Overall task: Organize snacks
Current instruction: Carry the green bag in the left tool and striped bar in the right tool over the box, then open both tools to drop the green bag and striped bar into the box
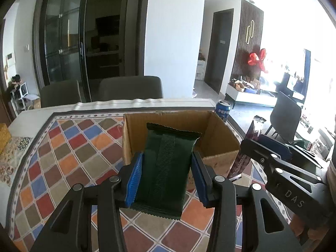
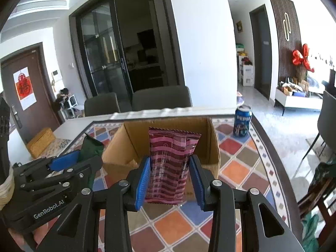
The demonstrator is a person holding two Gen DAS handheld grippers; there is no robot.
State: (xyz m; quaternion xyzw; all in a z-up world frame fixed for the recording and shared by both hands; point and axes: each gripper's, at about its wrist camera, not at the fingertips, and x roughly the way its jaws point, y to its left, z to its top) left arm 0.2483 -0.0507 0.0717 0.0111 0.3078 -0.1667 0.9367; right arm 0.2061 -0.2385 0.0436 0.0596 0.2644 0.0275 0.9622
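My left gripper point(image 1: 166, 177) is shut on a dark green snack packet point(image 1: 166, 168), held flat above the near side of an open cardboard box point(image 1: 222, 134). My right gripper point(image 2: 170, 179) is shut on a dark red striped snack packet point(image 2: 170, 163), held upright in front of the same box point(image 2: 124, 142). In the left wrist view the right gripper point(image 1: 252, 145) shows at the right with the red packet point(image 1: 255, 130) standing in it. In the right wrist view the left gripper point(image 2: 69, 163) shows at the left with the green packet point(image 2: 91, 147). The box floor is mostly hidden behind the packets.
The box stands on a table under a cloth of coloured diamonds point(image 1: 69, 157). A blue Pepsi can point(image 2: 242, 121) stands behind the box to the right. Two grey chairs point(image 2: 161, 98) face the far table edge. A yellow woven box point(image 2: 41, 142) lies far left.
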